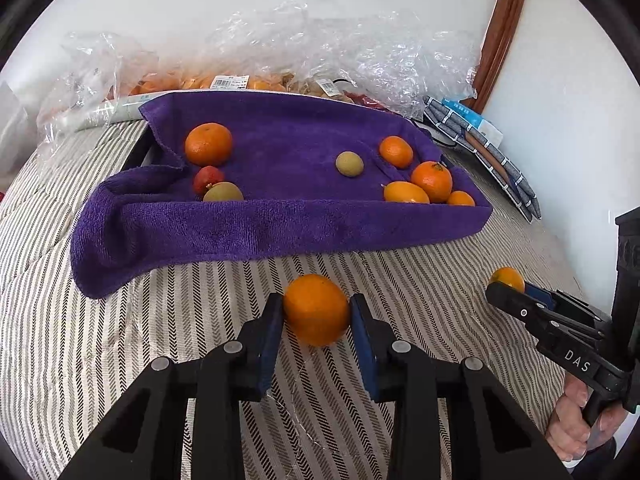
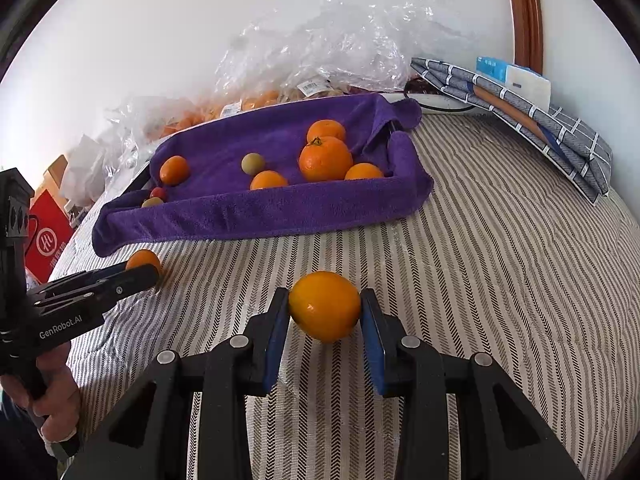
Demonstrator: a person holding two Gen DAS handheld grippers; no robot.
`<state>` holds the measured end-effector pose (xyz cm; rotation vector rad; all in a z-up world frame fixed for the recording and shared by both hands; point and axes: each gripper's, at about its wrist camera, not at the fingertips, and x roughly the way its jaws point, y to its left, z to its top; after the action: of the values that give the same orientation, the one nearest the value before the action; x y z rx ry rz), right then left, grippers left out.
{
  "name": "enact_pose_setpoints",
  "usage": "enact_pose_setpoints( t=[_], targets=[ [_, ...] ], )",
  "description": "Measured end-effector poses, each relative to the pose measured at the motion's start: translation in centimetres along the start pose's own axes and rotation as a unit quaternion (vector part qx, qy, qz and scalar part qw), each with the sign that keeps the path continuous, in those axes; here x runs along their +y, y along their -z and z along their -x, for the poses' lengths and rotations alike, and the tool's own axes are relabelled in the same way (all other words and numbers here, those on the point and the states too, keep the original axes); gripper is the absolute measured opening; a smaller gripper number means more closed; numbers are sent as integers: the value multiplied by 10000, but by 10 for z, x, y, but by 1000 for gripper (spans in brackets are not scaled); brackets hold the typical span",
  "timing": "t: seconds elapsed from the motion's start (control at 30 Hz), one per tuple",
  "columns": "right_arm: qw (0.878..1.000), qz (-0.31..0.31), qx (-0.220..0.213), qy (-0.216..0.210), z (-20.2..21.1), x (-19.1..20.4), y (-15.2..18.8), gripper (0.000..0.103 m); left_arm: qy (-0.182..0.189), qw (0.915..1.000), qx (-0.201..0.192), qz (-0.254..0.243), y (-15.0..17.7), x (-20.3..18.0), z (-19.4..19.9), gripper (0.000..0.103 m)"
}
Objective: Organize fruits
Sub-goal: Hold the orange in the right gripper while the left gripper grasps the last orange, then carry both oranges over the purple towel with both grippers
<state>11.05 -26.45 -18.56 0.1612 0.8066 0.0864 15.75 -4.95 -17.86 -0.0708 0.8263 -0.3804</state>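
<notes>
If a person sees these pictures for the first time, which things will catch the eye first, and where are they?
First, the two oranges up front: the left gripper is shut on one orange and the right gripper on another orange, both above the striped bedcover. Behind them, the purple towel lines a tray holding more fruit. Crumpled plastic bags lie at the wall.
</notes>
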Motion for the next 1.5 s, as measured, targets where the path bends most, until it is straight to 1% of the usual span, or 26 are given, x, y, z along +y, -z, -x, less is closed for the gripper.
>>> enact_pose_setpoints(
  t=[0.13, 0.27, 0.43, 0.53, 0.67, 0.77, 0.83, 0.93, 1.07, 1.13, 1.27, 1.37, 1.43, 1.5],
  targets=[
    [10000, 25, -35, -15, 1, 1, 0, 35, 11, 9998, -164, 127, 1, 4, 6, 32],
    [9999, 23, -123, 29, 5, 3, 1, 35, 24, 9988, -464, 135, 2, 4, 17, 32],
    [9991, -6, -402, 107, 16, 4, 2, 35, -22, 9977, -580, 342, -1, 11, 22, 32],
    [9989, -4, -467, 104, 19, 8, -3, 35, 3, 9963, -692, 517, -2, 19, 27, 32],
    [9982, -26, -591, -101, 24, 14, -17, 35, -70, 9937, -929, 617, -3, 26, 39, 32],
    [9970, 103, -751, -142, 26, 19, -33, 35, -191, 9931, -971, 632, -9, 35, 43, 32],
    [9963, 178, -827, -182, 25, 22, -45, 35, -237, 9929, -961, 663, -16, 43, 45, 32],
    [9954, 240, -902, -223, 17, 25, -61, 35, -360, 9918, -1005, 706, -34, 54, 47, 32],
    [9941, 299, -959, -417, 0, 27, -85, 35, -388, 9913, -1089, 634, -63, 61, 38, 32],
    [9933, 354, -978, -511, -11, 30, -96, 35, -328, 9918, -1069, 623, -78, 64, 28, 32],
    [9936, 390, -868, -611, -33, 30, -113, 35, -149, 9924, -953, 762, -97, 66, 4, 32],
    [9943, 345, -787, -630, -47, 27, -117, 35, -106, 9934, -912, 682, -102, 60, -11, 32],
    [9945, 277, -741, -685, -54, 24, -115, 35, -140, 9939, -903, 620, -101, 58, -18, 32],
    [9945, 230, -689, -759, -60, 22, -111, 35, -74, 9944, -834, 651, -97, 59, -24, 32]
  ],
)
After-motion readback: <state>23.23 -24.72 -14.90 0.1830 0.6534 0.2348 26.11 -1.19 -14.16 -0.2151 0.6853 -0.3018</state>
